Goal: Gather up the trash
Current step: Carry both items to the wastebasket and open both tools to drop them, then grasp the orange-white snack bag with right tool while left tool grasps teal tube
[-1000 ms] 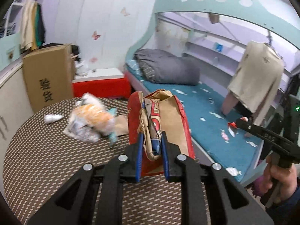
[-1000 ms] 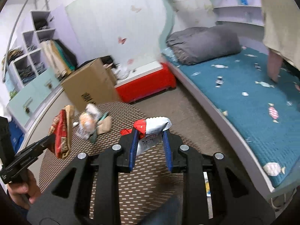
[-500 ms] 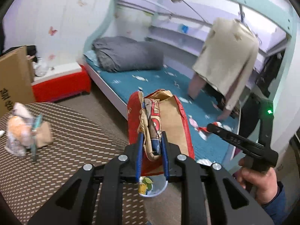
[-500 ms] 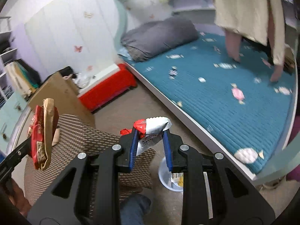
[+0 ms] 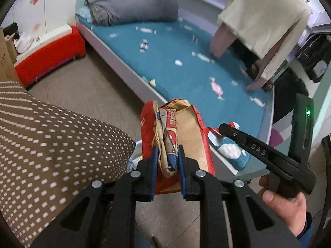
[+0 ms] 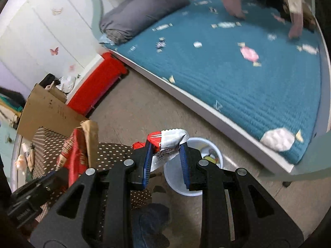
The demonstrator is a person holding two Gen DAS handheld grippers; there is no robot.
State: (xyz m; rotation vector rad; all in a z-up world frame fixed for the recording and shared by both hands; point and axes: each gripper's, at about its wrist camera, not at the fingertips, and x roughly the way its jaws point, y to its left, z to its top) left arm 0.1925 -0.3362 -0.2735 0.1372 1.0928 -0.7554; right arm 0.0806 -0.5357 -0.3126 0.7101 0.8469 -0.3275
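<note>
My left gripper (image 5: 167, 171) is shut on a crumpled red and brown paper snack bag (image 5: 175, 136), held past the table's edge over the floor. In the right wrist view that bag (image 6: 79, 153) hangs at the left, above the table. My right gripper (image 6: 165, 161) is shut on a red and white wrapper (image 6: 168, 142), held just above a white trash bin (image 6: 175, 177) on the floor, which holds some litter. In the left wrist view the right gripper (image 5: 222, 130) reaches in from the right with a hand below it; the bin is almost hidden behind the bag.
A round table with a brown dotted cloth (image 5: 51, 144) is at the left, with more litter (image 6: 24, 161) on its far side. A bed with a teal cover (image 6: 238, 72) runs across the back. A red bench (image 6: 99, 82) and a cardboard box (image 6: 47, 111) stand by the wall.
Both grippers swung away from the table toward the bed and sank, each keeping its hold. The white bin has come into view under the right gripper; the litter pile slid out of the left view.
</note>
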